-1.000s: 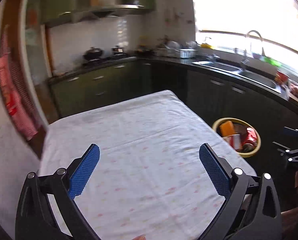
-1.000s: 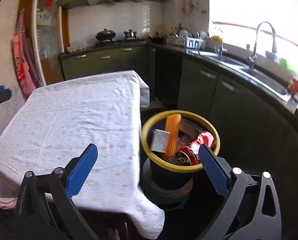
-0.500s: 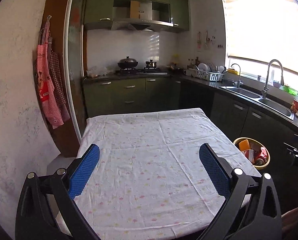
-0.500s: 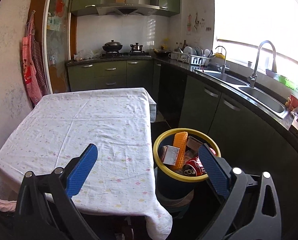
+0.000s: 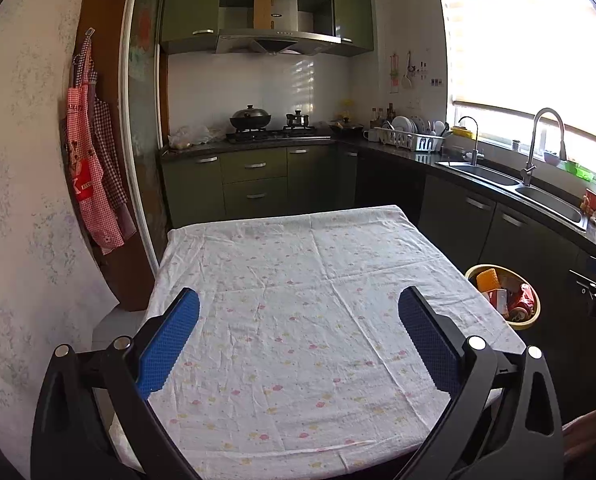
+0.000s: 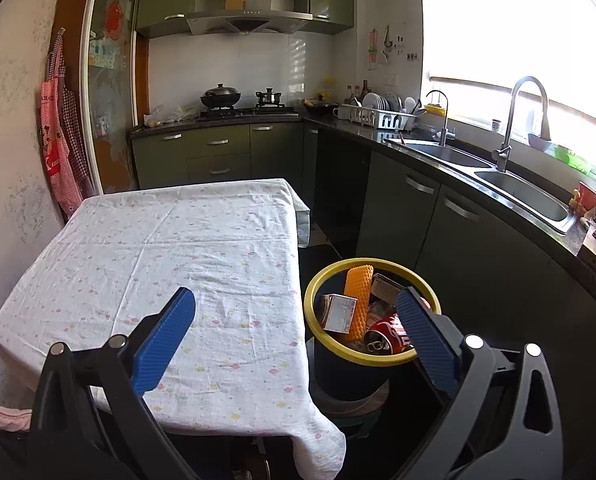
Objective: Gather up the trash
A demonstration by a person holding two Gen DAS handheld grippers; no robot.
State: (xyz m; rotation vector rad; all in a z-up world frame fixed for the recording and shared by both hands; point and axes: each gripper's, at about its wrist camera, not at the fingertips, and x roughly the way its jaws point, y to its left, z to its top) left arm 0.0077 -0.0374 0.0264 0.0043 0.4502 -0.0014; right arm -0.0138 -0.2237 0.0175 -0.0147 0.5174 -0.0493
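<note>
A dark bin with a yellow rim [image 6: 318, 285] stands on the floor right of the table; it also shows in the left wrist view [image 5: 532, 322]. In it lie an orange sponge [image 6: 357, 304], a small white box [image 6: 338, 312] and a red can [image 6: 390, 334]. My right gripper [image 6: 296, 320] is open and empty, above the table's right edge and the bin. My left gripper [image 5: 298, 320] is open and empty over the near part of the table with the white flowered cloth [image 5: 298, 280]. No trash shows on the cloth.
Dark green cabinets [image 6: 438, 216] with a black counter and sink [image 6: 518, 188] run along the right. A stove with pots [image 5: 266, 128] is at the back. Red aprons [image 5: 94, 176] hang on the left wall. The bin stands on a low round base [image 6: 350, 400].
Both grippers have drawn back and risen from the table and bin, so more of the kitchen shows. Both stay open and empty.
</note>
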